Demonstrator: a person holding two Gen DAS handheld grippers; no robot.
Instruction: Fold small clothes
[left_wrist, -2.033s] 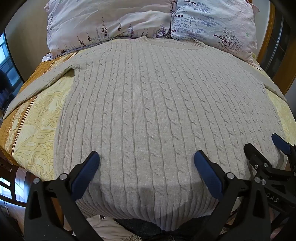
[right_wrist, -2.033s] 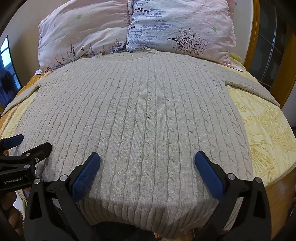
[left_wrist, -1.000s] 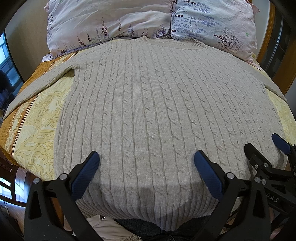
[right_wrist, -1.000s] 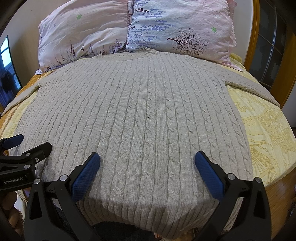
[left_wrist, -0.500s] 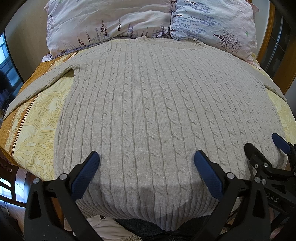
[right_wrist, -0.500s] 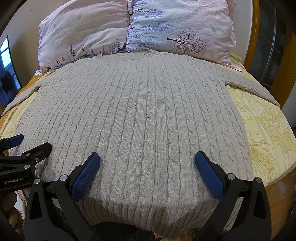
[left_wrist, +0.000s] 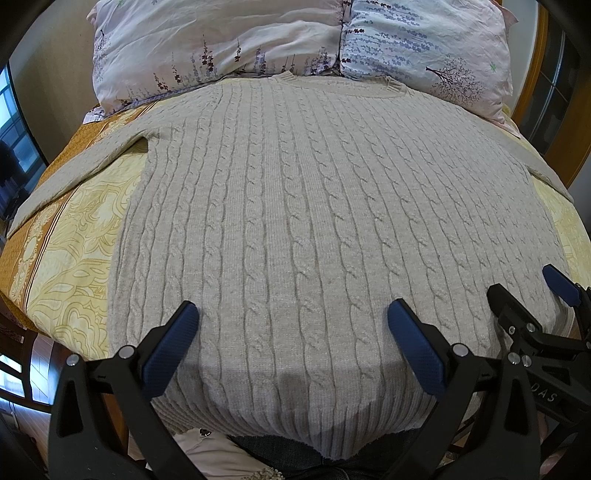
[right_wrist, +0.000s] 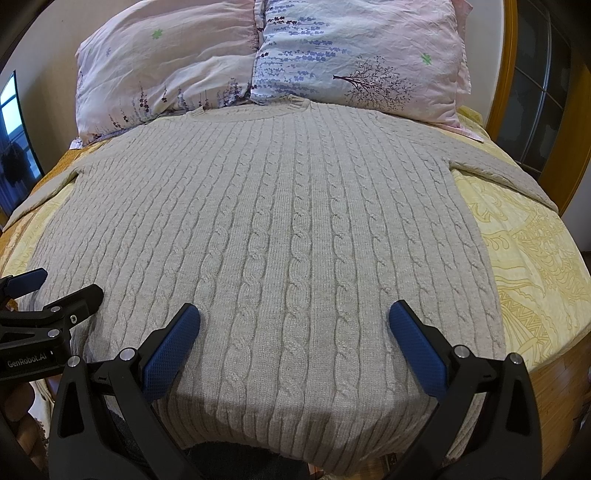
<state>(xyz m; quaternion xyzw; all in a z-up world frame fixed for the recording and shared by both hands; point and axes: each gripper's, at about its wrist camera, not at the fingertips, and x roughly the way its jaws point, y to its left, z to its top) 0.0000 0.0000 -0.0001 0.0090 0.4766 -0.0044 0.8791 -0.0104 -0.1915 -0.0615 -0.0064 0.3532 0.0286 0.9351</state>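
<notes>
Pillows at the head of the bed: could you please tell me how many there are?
2: a pink pillow on the left, a lavender-print pillow on the right, side by side.

The cable-knit sweater (left_wrist: 295, 206) is pale oatmeal-grey. It lies on a yellow, ornately patterned bedspread (right_wrist: 535, 280). The pillows (right_wrist: 354, 55) are pinkish with purple floral prints.

A bed with a yellow patterned cover (left_wrist: 74, 236) carries a flat beige cable-knit sweater (left_wrist: 314, 221), two floral pillows (left_wrist: 221, 44) beyond its collar.
</notes>
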